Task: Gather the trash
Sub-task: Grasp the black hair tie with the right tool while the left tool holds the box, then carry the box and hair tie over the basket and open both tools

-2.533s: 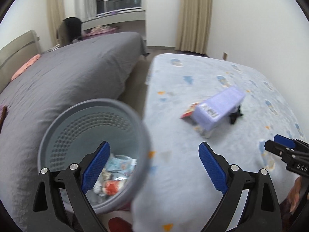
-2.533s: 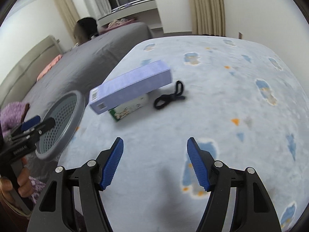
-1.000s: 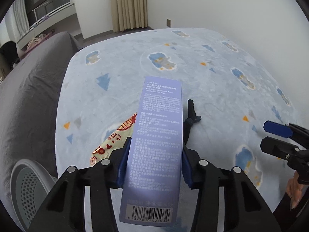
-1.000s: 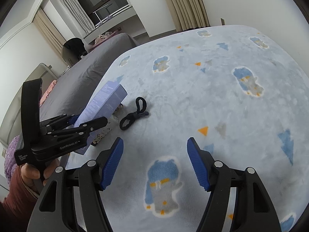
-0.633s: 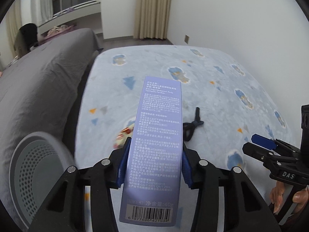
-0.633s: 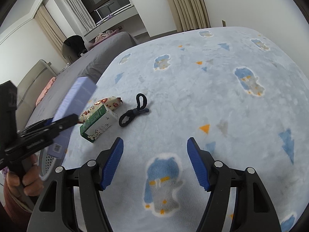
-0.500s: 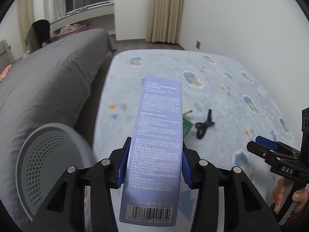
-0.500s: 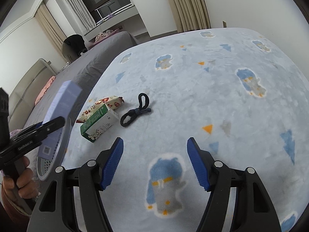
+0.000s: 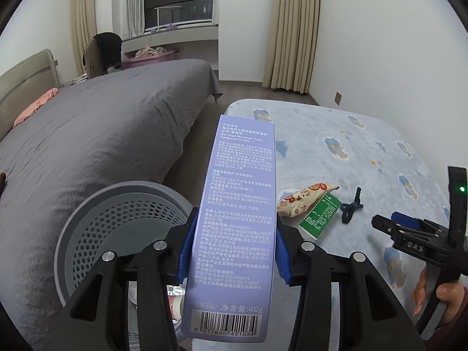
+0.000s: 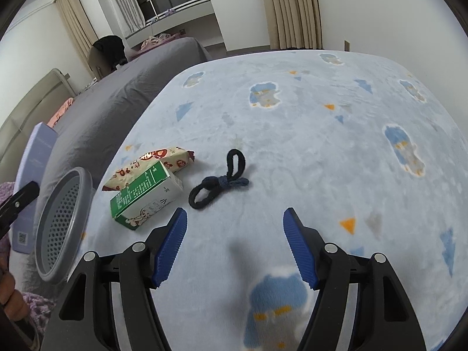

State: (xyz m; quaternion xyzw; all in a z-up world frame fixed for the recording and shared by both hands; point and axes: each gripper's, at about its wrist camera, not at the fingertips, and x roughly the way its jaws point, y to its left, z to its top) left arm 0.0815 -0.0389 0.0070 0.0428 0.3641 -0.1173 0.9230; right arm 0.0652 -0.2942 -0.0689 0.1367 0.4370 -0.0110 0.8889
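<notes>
My left gripper (image 9: 234,248) is shut on a long lilac toothpaste box (image 9: 239,204), its blue pads pressed on both long sides. The box hangs beside and partly over the grey perforated trash bin (image 9: 96,234), which holds some wrappers at its bottom. A cream snack packet (image 10: 149,163), a green and white carton (image 10: 146,196) and a knotted dark cord (image 10: 219,184) lie on the pale blue blanket (image 10: 307,152). My right gripper (image 10: 235,245) is open above the blanket, just short of the cord, nothing between its fingers. The lilac box (image 10: 35,158) and bin (image 10: 63,222) show at the left of the right wrist view.
A grey bed (image 9: 87,134) runs along the left, with a narrow floor gap between it and the blanketed bed. White wall and beige curtains (image 9: 295,29) stand behind. A hand (image 9: 438,298) holds the right gripper handle at the lower right of the left wrist view.
The left gripper has carried the lilac box up and left off the blanket toward the bin, uncovering the packet and carton. The right gripper has moved closer to the cord.
</notes>
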